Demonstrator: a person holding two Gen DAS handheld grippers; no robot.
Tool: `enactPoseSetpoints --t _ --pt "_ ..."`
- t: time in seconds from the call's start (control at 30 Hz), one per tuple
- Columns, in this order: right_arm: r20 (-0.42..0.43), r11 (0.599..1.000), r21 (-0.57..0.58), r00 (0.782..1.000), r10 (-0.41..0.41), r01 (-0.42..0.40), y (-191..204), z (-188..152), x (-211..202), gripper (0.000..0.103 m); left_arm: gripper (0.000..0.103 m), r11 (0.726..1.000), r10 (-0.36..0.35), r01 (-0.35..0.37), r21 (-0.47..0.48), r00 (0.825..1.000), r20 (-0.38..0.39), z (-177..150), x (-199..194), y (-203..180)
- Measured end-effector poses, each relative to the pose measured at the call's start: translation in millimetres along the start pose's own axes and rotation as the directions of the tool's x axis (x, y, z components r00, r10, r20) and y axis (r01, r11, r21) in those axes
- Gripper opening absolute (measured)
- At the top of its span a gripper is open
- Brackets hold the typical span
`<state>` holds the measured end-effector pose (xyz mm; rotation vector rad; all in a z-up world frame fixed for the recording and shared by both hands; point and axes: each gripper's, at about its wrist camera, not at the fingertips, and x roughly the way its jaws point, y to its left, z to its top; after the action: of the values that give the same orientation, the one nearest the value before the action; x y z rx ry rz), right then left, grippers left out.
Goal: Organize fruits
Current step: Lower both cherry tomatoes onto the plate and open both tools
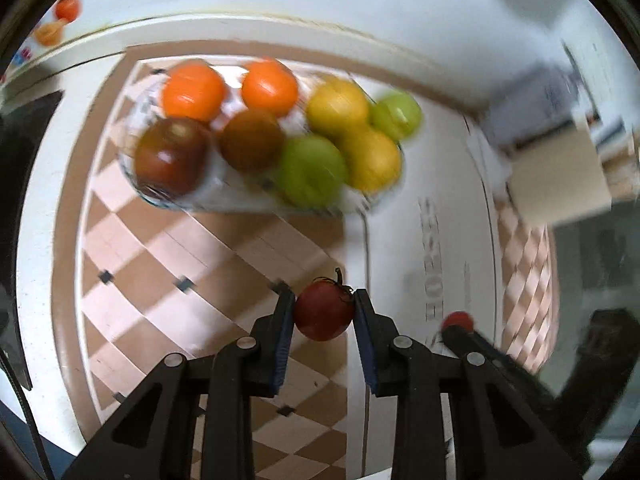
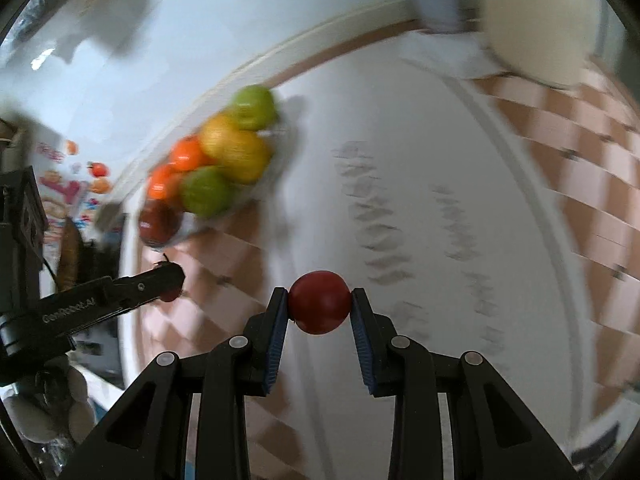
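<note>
Each gripper, left [image 1: 324, 310] and right [image 2: 319, 308], pinches a tomato short of the bowl [image 1: 168, 200]; a careless drop could roll fruit off the crowded pile.

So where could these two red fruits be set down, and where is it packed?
Each gripper, left gripper and right gripper, grips a red fruit. Bare tablecloth lies between the left gripper and the fruit tray, and right of the tray toward the printed lettering. The tray itself is crowded.
</note>
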<state>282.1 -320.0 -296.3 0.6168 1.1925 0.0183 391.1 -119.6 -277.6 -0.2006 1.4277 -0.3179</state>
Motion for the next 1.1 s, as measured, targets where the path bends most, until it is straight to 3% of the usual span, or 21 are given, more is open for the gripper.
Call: enactPoseSetpoints --t 0.2,0.43,0.73,0.87,1.03,1.1 --pt "-0.034 0.993 -0.006 0.992 0.121 -0.121 40 42 55 0.034 0.027 0.992 -0.04 0.04 -0.12 0.999 0.0 39 5 33" --pt "-0.065 0.995 -0.021 0.993 0.094 -0.096 47 70 94 0.034 0.027 0.984 -0.058 0.049 -0.17 0.997 -0.049 68 32 43" --pt "-0.077 0.996 -0.044 0.995 0.069 -0.073 46 79 106 0.036 0.028 0.977 -0.057 0.035 -0.211 0.993 -0.1 73 49 54" --pt "-0.075 0.998 -0.044 0.996 0.043 -0.046 46 80 101 0.058 0.03 0.971 -0.062 0.033 -0.238 0.991 -0.116 73 50 57" --pt "-0.081 0.999 -0.049 0.997 0.012 -0.016 39 81 89 0.059 0.04 0.976 -0.016 -0.008 -0.216 0.994 -0.108 73 42 53" --pt "-0.071 0.996 -0.081 0.996 -0.047 0.041 42 82 80 0.07 0.045 0.984 0.046 -0.061 -0.167 0.995 -0.089 71 32 47"
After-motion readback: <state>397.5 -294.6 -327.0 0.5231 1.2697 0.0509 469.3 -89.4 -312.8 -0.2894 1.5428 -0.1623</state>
